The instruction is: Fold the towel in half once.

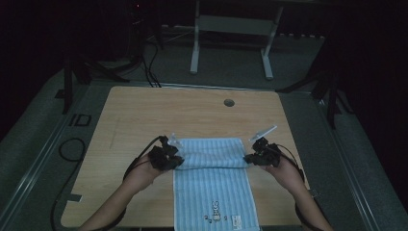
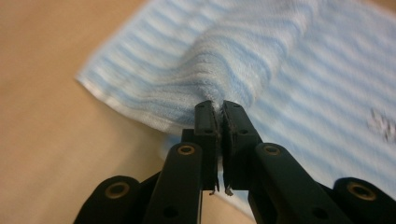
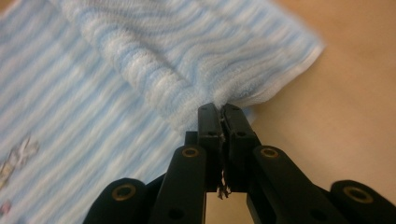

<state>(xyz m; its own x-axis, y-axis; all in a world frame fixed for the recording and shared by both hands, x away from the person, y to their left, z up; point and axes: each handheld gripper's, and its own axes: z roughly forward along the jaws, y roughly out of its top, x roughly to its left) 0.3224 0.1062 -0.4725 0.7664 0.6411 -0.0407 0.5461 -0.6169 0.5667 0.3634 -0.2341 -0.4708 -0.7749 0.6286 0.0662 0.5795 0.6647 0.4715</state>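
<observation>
Dim room around you, with a pale wooden counter [image 1: 144, 115] under a blue-and-white striped towel [image 1: 214, 187] that runs from mid-counter to the near edge, its far end folded back over itself. Your left hand-held gripper [image 2: 219, 109] pinches the fold's left edge, jaws closed tight on the cloth. Your right hand-held gripper [image 3: 221, 112] does the same at the fold's right edge, cloth bunched between its closed jaws.
</observation>
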